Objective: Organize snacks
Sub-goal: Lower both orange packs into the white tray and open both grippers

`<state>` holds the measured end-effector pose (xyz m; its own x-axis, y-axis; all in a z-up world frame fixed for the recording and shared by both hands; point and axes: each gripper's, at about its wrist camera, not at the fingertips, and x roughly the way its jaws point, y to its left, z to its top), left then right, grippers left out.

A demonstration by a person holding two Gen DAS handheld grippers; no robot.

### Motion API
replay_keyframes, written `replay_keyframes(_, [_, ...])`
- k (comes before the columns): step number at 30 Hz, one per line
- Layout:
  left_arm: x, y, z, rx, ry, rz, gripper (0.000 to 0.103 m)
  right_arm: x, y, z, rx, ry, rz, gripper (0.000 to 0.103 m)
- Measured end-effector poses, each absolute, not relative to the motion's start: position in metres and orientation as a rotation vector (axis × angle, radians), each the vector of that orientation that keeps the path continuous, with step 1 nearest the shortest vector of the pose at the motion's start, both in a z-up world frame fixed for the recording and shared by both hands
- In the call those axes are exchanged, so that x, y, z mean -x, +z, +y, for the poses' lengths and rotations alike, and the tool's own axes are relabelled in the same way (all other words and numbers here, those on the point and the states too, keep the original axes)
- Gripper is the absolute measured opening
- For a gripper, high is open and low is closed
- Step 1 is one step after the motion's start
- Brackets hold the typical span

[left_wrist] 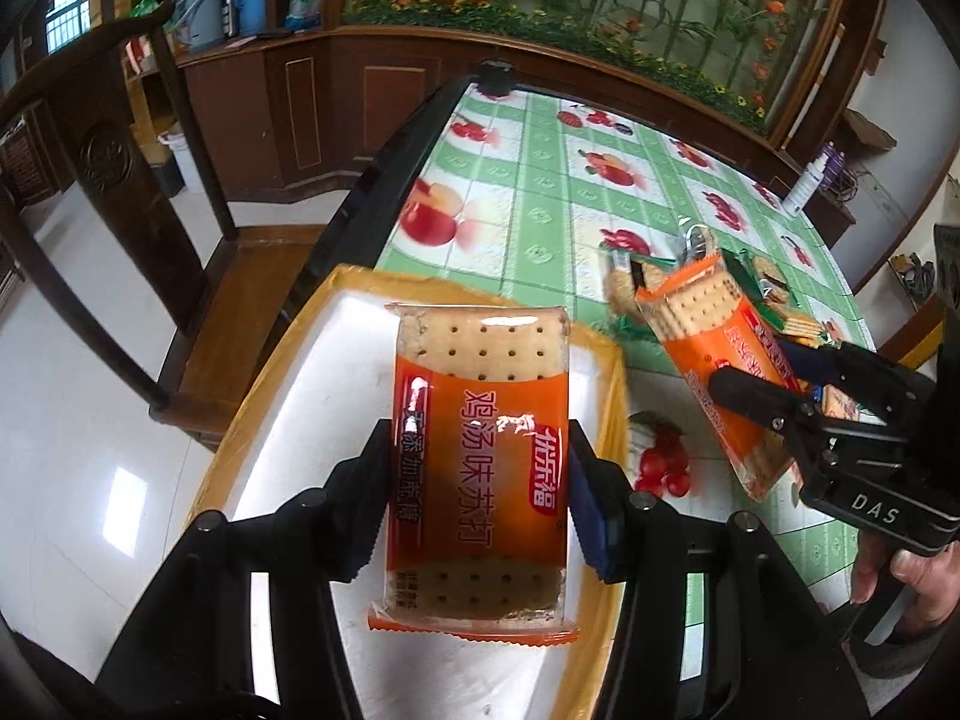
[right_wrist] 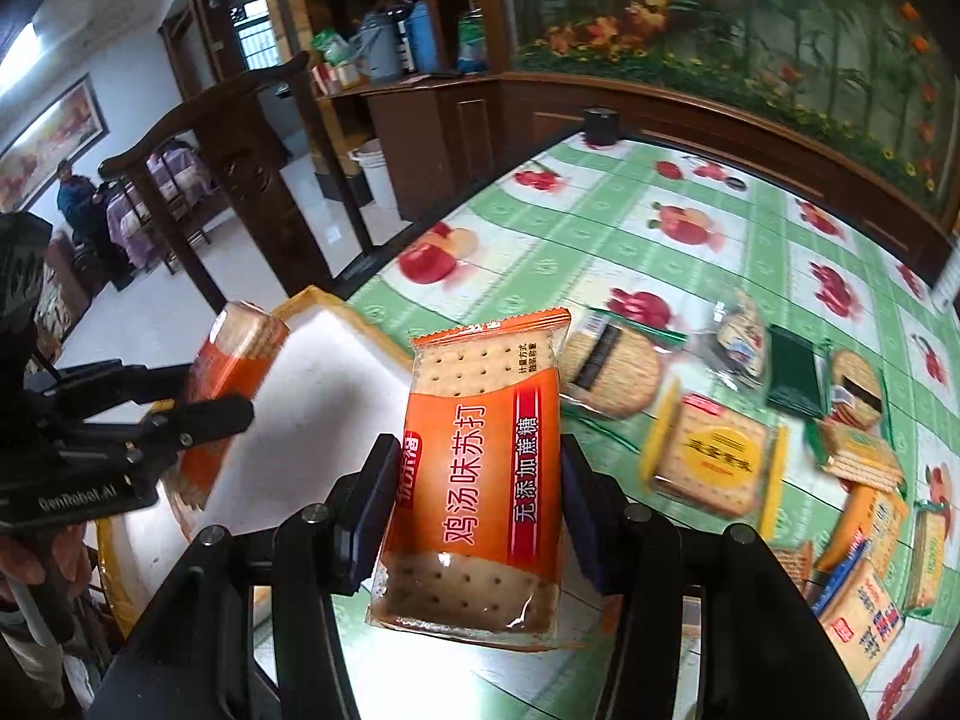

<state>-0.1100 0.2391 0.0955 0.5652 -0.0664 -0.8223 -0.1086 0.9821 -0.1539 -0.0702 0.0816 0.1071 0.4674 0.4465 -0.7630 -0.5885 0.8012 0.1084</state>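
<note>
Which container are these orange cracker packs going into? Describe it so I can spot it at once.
On the green fruit-print tablecloth, look to the table's near-left corner by the dark wooden chair. There sits a shallow white foam tray wrapped in yellowish tape. It is the only container; loose biscuit packets lie to its right.

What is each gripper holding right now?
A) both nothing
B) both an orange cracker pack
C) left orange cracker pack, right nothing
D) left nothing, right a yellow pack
B: the left gripper clamps one orange cracker pack, and the right gripper clamps another orange cracker pack.
</note>
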Motion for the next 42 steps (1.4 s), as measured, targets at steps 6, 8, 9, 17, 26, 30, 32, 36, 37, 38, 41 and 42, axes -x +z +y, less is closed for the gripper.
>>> replay_keyframes(6, [0.115, 0.081, 0.249, 0.198, 0.047, 0.995, 0.055, 0.072, 0.106, 0.107, 0.205, 0.675, 0.883, 0.052])
replay_keyframes(8, [0.116, 0.078, 0.253, 0.197, 0.056, 1.000, 0.055, 0.071, 0.104, 0.114, 0.212, 0.685, 0.887, 0.052])
replay_keyframes(9, [0.116, 0.076, 0.255, 0.198, 0.059, 1.002, 0.055, 0.071, 0.104, 0.118, 0.215, 0.691, 0.890, 0.052])
replay_keyframes(17, [0.116, 0.059, 0.269, 0.203, 0.090, 1.035, 0.055, 0.068, 0.097, 0.149, 0.256, 0.727, 0.909, 0.052])
replay_keyframes(26, [0.111, 0.043, 0.274, 0.173, 0.122, 1.075, 0.055, 0.061, 0.075, 0.180, 0.301, 0.753, 0.969, 0.052])
replay_keyframes(30, [0.107, 0.037, 0.278, 0.178, 0.139, 1.087, 0.055, 0.058, 0.068, 0.187, 0.301, 0.757, 0.982, 0.052])
replay_keyframes(32, [0.106, 0.035, 0.278, 0.172, 0.147, 1.091, 0.055, 0.057, 0.068, 0.190, 0.293, 0.763, 0.983, 0.052])
replay_keyframes(36, [0.104, 0.033, 0.278, 0.168, 0.150, 1.095, 0.055, 0.060, 0.065, 0.200, 0.311, 0.782, 0.988, 0.052])
replay_keyframes(37, [0.103, 0.033, 0.279, 0.166, 0.152, 1.097, 0.055, 0.061, 0.062, 0.203, 0.321, 0.787, 0.996, 0.052])
replay_keyframes(38, [0.103, 0.032, 0.278, 0.165, 0.154, 1.099, 0.055, 0.061, 0.059, 0.204, 0.324, 0.787, 1.003, 0.052])
replay_keyframes(41, [0.102, 0.032, 0.278, 0.153, 0.163, 1.104, 0.056, 0.058, 0.055, 0.202, 0.291, 0.799, 1.015, 0.052])
replay_keyframes(42, [0.102, 0.031, 0.277, 0.147, 0.167, 1.104, 0.056, 0.057, 0.056, 0.201, 0.277, 0.806, 1.020, 0.052])
